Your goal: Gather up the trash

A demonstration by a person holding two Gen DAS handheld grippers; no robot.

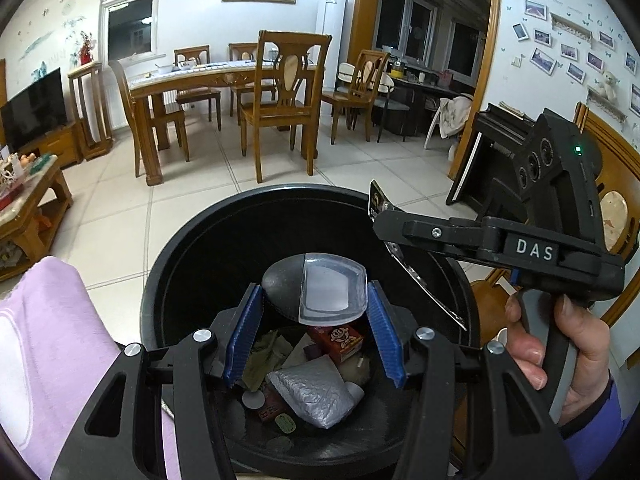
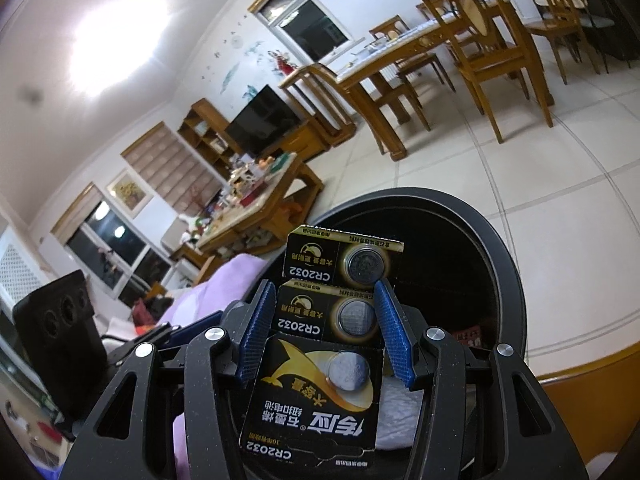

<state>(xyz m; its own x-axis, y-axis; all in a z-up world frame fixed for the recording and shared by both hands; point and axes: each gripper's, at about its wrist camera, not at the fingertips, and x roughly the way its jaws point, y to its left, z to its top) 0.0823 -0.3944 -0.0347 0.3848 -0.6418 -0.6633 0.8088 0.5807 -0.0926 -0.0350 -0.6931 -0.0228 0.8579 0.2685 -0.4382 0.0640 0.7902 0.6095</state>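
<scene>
My left gripper [image 1: 316, 320] is shut on a clear plastic blister piece [image 1: 333, 288] and holds it over the open black trash bin [image 1: 168, 256]. The bin holds a silver wrapper [image 1: 316, 392], a red carton [image 1: 340, 340] and other scraps. My right gripper [image 2: 326, 324] is shut on a black CR2032 coin-battery card [image 2: 324, 344] and holds it above the bin's rim [image 2: 508, 280]. The right gripper also shows in the left wrist view [image 1: 380, 224], with the card's edge [image 1: 424, 284] hanging over the bin.
A purple cloth [image 1: 60, 344] lies left of the bin. A wooden chair [image 1: 616, 216] stands right of it. A cluttered coffee table [image 1: 32, 200] is at the left. A dining table with chairs [image 1: 240, 92] stands behind on the tiled floor.
</scene>
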